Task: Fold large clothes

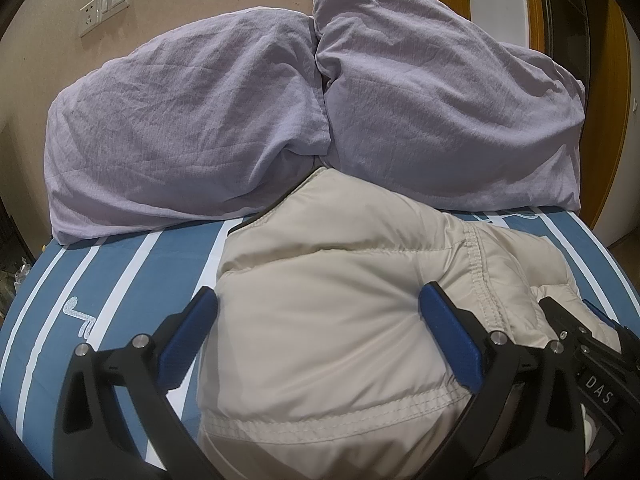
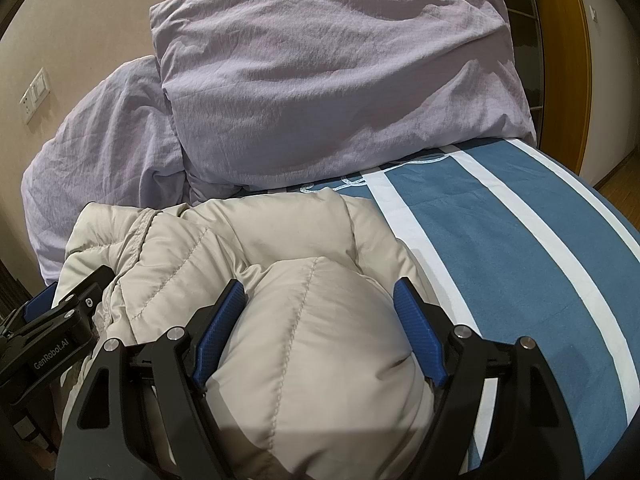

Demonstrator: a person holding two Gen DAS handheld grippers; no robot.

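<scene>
Two grippers sit side by side on a beige puffer jacket (image 1: 340, 304) bundled on the blue-and-white striped bedsheet (image 2: 520, 248), just before two lilac pillows (image 1: 192, 120). Left gripper (image 1: 318, 304) straddles a puffy fold, its blue pads spread wide and touching the fabric; right gripper (image 2: 318, 296) likewise. Readable writing: "GenRobot.AI" on the left gripper's body, "DAS" on the right's.

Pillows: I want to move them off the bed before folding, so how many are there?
2. One lilac pillow lies at the head of the bed toward the wall switch; the other pillow leans beside it toward the wooden door frame, overlapping its edge. More could be hidden behind them.
</scene>
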